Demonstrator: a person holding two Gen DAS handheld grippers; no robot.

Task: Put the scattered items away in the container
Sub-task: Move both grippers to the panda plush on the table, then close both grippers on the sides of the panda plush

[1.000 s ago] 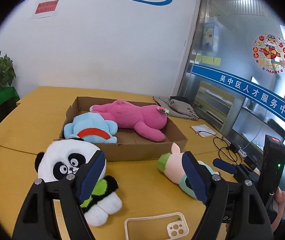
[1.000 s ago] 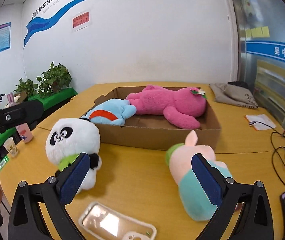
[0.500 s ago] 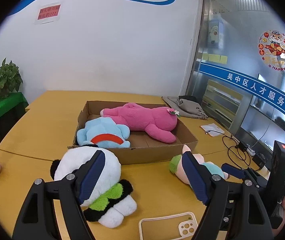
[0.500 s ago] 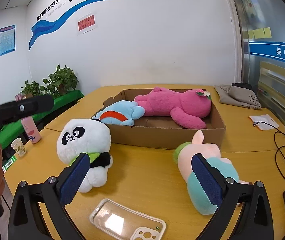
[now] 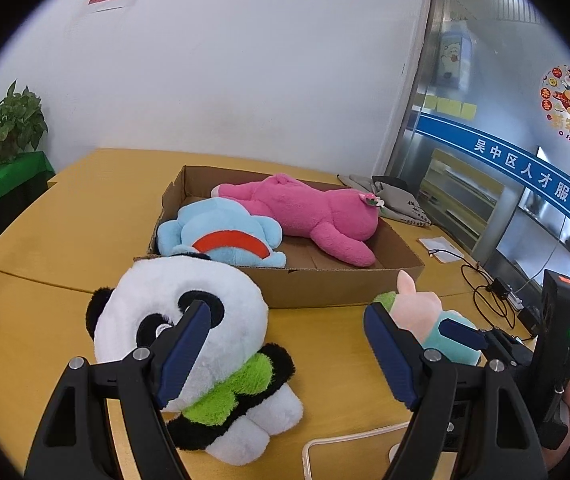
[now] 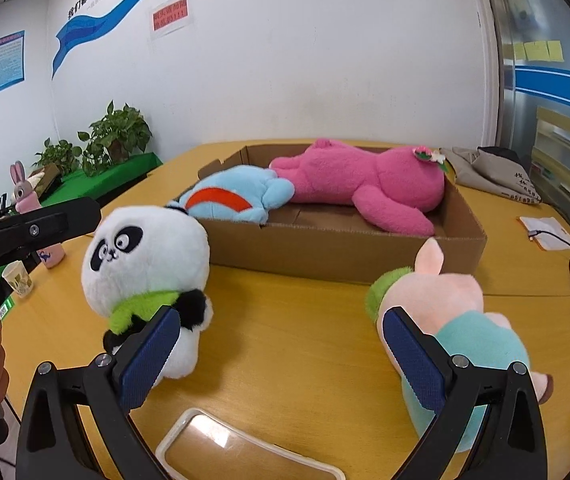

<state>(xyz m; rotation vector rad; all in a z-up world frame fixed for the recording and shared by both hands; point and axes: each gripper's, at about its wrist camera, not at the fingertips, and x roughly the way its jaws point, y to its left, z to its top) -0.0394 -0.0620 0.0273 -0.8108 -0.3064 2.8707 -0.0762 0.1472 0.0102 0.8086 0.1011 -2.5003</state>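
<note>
Left wrist view: left gripper (image 5: 285,344) has its jaws wide apart w/ nothing between them, the panda (image 5: 189,320) sitting on the table (image 5: 65,240) just beyond and partly behind the left pad. Box (image 5: 325,284) sits further back, already holding 2 plush toys – a blue toy (image 5: 221,236) and a pink toy (image 5: 305,212). The pig (image 5: 425,312) lies on the table to the right, near the box's front wall; the right gripper's body shows at the right edge. A phone case (image 5: 349,440) lies at the bottom edge. Right wrist view: right gripper (image 6: 281,348) is also spread open and empty, panda (image 6: 145,256) off its left pad, pig (image 6: 445,320) right by its right pad, phone case (image 6: 225,448) below, box (image 6: 345,248) behind both. So 2 toys are still out. Handling, as a guess – both look light, soft and squashy, not fragile or slippery, so a firm squeeze should be fine. The panda's head looks too wide for the jaws; better to take it at the green scarf or body. The pig is prob. best pinched across its teal middle.
</note>
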